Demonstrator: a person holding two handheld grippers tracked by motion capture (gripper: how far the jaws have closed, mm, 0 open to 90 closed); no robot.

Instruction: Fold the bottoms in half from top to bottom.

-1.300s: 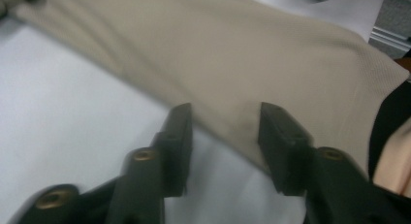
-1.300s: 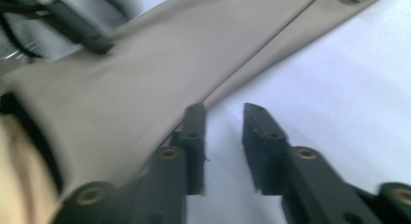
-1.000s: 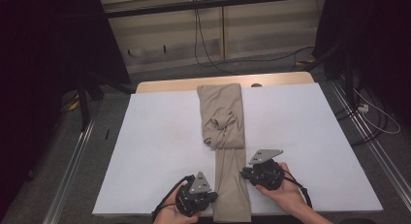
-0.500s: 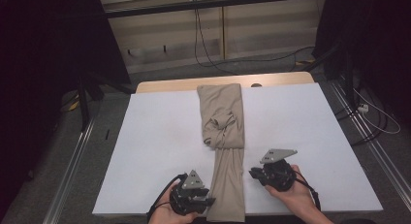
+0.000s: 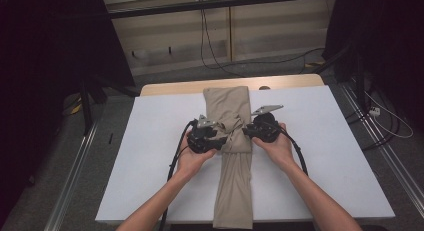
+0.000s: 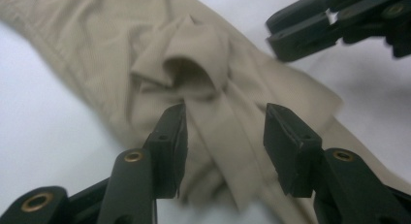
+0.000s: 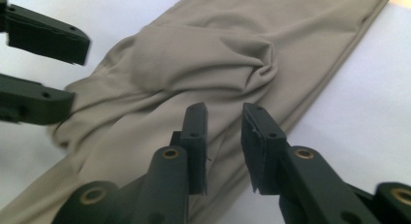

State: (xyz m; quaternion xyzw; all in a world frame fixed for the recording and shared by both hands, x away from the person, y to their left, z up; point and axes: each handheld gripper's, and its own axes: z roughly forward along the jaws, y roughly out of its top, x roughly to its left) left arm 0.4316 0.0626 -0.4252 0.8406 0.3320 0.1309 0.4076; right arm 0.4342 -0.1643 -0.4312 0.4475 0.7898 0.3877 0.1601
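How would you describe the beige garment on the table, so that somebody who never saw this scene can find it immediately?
Look at the white table in the middle of the room. A long beige garment lies down its centre, from the far edge to the near edge, where it hangs over. It is the only cloth there, bunched into folds at the middle, between the left gripper and the right gripper.

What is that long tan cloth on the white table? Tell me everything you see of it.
The tan garment, seemingly folded trousers of soft, finely ribbed fabric, lies as a long narrow strip down the middle of the white table, its near end reaching the table's front edge. The far half is wider and flat; midway it bunches into a rumpled, puckered fold. The left gripper and right gripper flank that bunch, jaws open, nothing pinched.
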